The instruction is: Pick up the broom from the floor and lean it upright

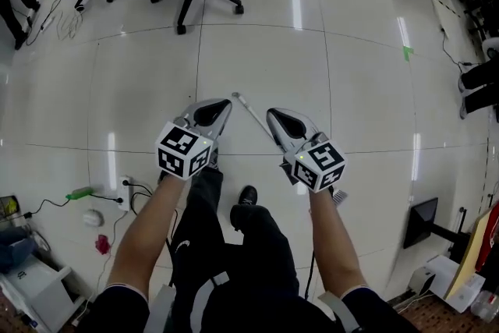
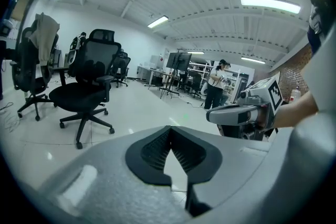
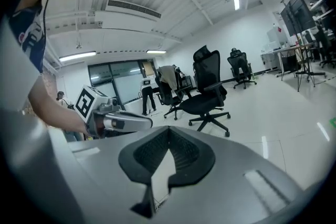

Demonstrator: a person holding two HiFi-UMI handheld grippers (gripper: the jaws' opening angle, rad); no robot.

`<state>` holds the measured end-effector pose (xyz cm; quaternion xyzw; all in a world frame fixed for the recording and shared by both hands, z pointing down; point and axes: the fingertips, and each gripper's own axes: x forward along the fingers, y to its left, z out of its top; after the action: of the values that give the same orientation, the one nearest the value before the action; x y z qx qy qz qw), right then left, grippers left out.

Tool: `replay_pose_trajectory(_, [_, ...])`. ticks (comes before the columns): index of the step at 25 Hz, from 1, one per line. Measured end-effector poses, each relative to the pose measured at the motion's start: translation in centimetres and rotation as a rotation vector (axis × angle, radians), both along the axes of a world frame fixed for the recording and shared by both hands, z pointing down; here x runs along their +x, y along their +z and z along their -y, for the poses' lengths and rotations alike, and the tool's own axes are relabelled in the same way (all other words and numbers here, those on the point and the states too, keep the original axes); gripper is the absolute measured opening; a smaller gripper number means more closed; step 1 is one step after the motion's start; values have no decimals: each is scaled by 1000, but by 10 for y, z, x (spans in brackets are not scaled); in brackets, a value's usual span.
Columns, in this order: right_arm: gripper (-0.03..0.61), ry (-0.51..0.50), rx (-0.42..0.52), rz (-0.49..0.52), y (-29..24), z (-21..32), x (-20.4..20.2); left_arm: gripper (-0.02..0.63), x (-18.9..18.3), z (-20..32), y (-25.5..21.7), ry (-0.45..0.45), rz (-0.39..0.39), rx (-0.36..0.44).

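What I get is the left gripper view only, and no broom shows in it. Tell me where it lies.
Observer: In the head view the broom lies flat on the floor, in front of the person.
Operator: Say how it runs.
Observer: In that picture its far tip shows close to the left gripper. From there it slants toward the right gripper and vanishes behind it.
Operator: Report the right gripper's jaws.
Observer: The right gripper view shows them closed, with nothing between them.
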<state>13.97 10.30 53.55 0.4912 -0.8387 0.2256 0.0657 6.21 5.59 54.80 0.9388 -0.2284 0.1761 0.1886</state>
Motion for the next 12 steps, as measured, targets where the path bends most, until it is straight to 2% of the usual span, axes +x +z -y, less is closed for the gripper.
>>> replay_pose_trajectory(12, [5,-40,-140,-131,249,70,7,0,2,66,247,36,101,-93])
